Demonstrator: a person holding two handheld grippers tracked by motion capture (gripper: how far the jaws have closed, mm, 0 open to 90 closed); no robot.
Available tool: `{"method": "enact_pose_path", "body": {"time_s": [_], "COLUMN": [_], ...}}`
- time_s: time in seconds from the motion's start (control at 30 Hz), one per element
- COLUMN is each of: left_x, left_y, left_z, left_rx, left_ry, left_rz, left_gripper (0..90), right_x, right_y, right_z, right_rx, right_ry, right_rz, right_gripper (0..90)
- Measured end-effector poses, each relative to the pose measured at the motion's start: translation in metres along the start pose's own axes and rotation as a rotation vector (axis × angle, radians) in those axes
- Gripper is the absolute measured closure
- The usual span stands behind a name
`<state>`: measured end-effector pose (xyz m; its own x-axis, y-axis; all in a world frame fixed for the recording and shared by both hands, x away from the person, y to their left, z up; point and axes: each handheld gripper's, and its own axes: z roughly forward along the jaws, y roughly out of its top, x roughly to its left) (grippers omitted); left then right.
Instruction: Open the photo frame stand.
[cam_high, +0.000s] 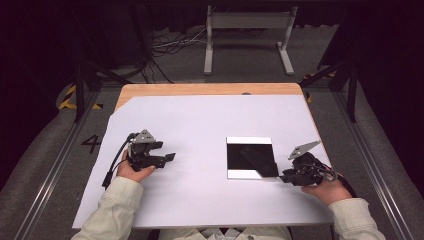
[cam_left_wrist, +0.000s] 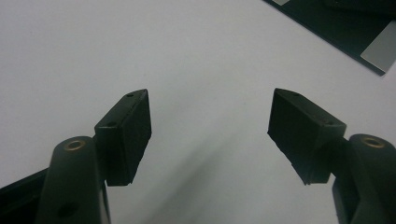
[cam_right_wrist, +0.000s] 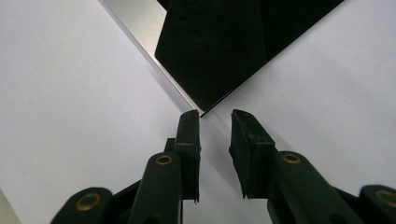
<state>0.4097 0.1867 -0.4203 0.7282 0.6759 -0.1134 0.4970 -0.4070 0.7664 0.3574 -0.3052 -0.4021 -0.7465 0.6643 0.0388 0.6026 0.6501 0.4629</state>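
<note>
— Where was the black sheet lying?

— Flat on the white board, toward its right edge, with a pale strip along the near side. Its near right corner pointed straight at the right gripper, just ahead of the jaws.

— Had that gripper got hold of it?

— No. The jaws stood narrowly parted, with nothing between them. The left gripper gaped wide and empty, well apart toward the left edge. No containers anywhere.

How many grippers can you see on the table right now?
2. The left gripper rests on the white sheet at the left, jaws wide apart; the right gripper sits at the black square's near right corner.
</note>
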Motion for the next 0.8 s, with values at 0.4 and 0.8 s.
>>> {"method": "enact_pose_path", "body": {"time_s": [0.4, 0.8], "left_x": [-0.001, -0.001], "left_y": [0.000, 0.000], "left_z": [0.000, 0.001], "left_rx": [0.004, 0.006], "left_ry": [-0.001, -0.001], "left_rz": [-0.001, 0.000], "left_gripper": [30.7, 30.6], "right_x": [0.004, 0.007], "right_y": [0.003, 0.005], "right_z": [0.011, 0.015], "right_rx": [0.050, 0.058], "right_ry": [0.001, -0.020], "right_rz": [-0.033, -0.066], "right_gripper": [83.1, 89.2]}}
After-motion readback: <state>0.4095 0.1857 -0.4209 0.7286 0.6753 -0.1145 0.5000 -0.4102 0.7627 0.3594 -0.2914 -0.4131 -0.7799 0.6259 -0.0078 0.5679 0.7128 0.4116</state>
